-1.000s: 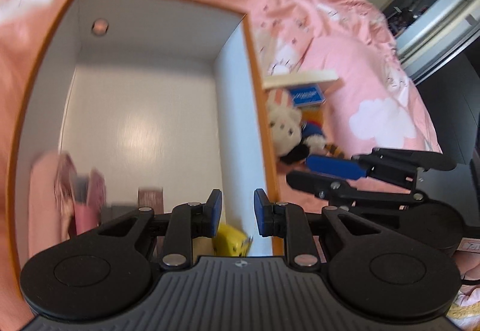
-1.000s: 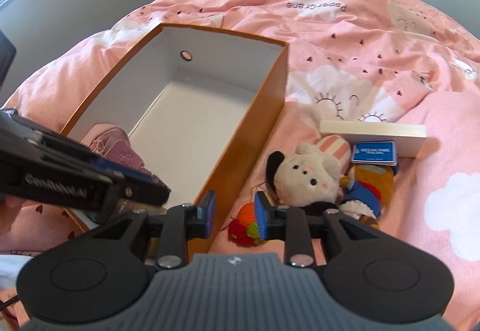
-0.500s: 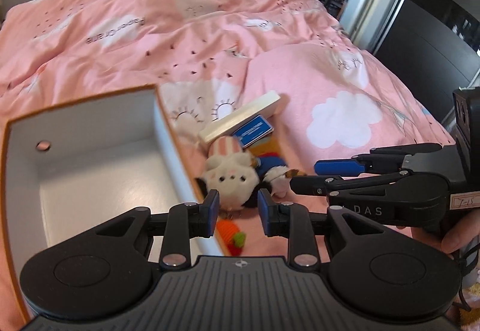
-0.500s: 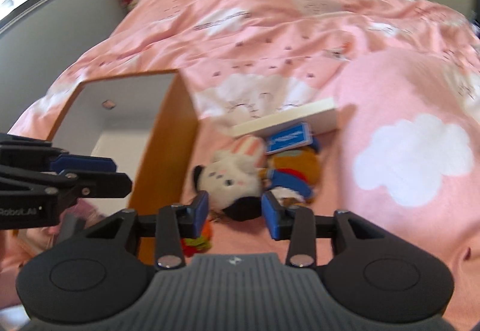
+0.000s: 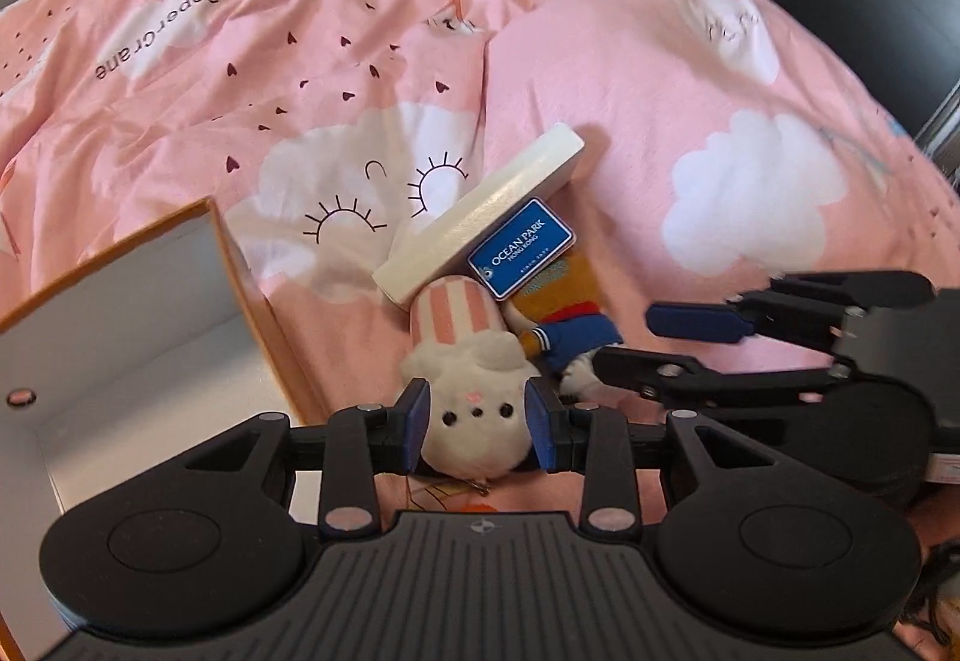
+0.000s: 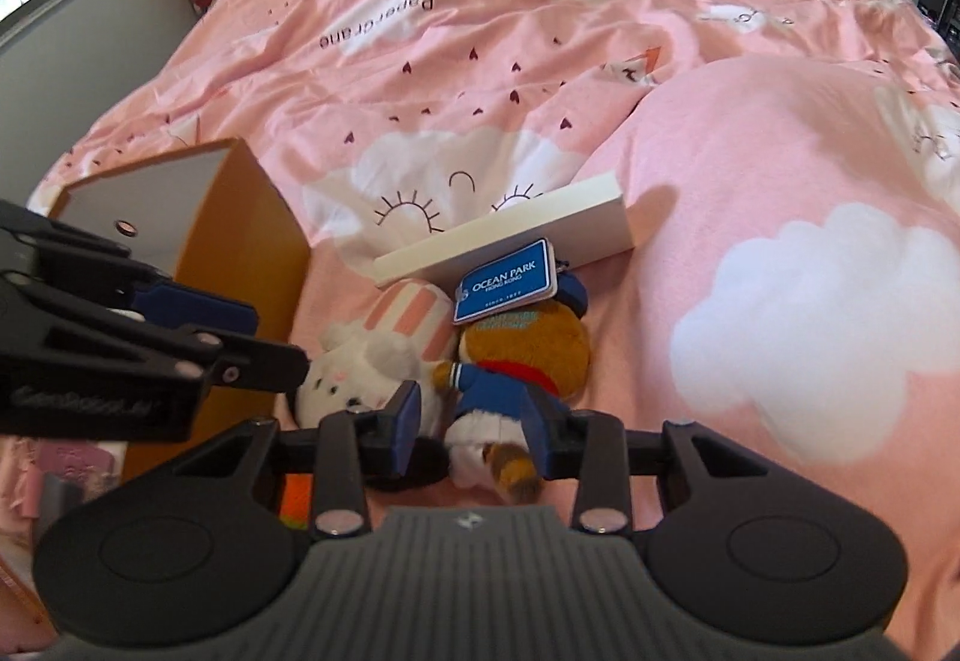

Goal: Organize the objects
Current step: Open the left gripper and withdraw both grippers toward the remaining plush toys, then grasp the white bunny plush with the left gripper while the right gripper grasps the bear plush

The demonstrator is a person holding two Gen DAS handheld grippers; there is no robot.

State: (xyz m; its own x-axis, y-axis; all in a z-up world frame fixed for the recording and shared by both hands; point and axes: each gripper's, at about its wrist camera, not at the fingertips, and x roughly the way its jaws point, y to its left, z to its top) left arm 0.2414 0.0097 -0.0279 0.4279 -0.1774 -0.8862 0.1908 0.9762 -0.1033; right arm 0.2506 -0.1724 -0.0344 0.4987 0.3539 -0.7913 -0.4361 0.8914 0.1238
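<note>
Both claws down over the toy pile on the pink duvet (image 6: 780, 151).

My left gripper (image 5: 477, 436) brackets the white plush (image 5: 474, 409): pads sit at either cheek, touching or close to it. Cannot tell if it is actually pinched; toy rests on the bedding, not lifted. My right gripper (image 6: 474, 430) straddles the brown plush in blue jacket (image 6: 522, 361), jaws part open on each side of its lower body; grip not confirmed either.

Orange box (image 5: 240, 265) stands just beside the toys, on my left. White interior mostly bare where visible; some pinkish items (image 6: 72, 469) show near its close end in the right view, blurred, contents unclear.

Left outside: both plush toys, the blue Ocean Park tag (image 5: 521, 247) attached to the brown one, the flat white box (image 5: 480, 217) leaning behind them, and a small orange-green thing (image 6: 295, 499) by the box wall.

Judgement: early to middle. Most sorting remains; next is squeeze, lift, carry into the box.
</note>
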